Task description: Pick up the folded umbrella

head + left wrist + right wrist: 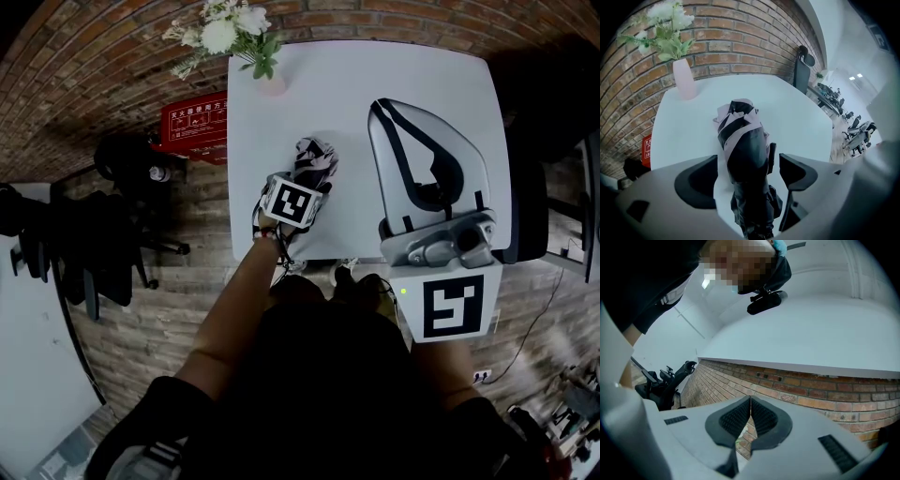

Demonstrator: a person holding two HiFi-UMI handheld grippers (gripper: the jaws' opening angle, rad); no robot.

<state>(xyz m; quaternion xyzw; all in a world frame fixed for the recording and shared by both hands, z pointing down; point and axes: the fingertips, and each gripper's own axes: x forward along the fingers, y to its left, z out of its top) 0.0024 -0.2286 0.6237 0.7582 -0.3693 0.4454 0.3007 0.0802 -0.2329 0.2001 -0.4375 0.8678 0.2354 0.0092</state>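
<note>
The folded umbrella (315, 157), black with pale pink panels, lies on the white table (366, 70) near its front left. My left gripper (300, 190) sits over the umbrella's near end, its marker cube facing up. In the left gripper view the umbrella (743, 150) runs lengthwise between the two dark pads (699, 182), and the jaws stand open on either side of it, with a gap showing on the right. My right gripper (379, 105) is held high above the table's right half, shut on nothing. In the right gripper view its ribbed pads (761, 418) meet, facing a brick wall.
A pink vase with white flowers (271, 82) stands at the table's far left edge, shown behind the umbrella as the vase (684, 80). A red box (195, 124) and a black chair (131, 202) are on the floor to the left. Another dark chair (536, 178) is at the right.
</note>
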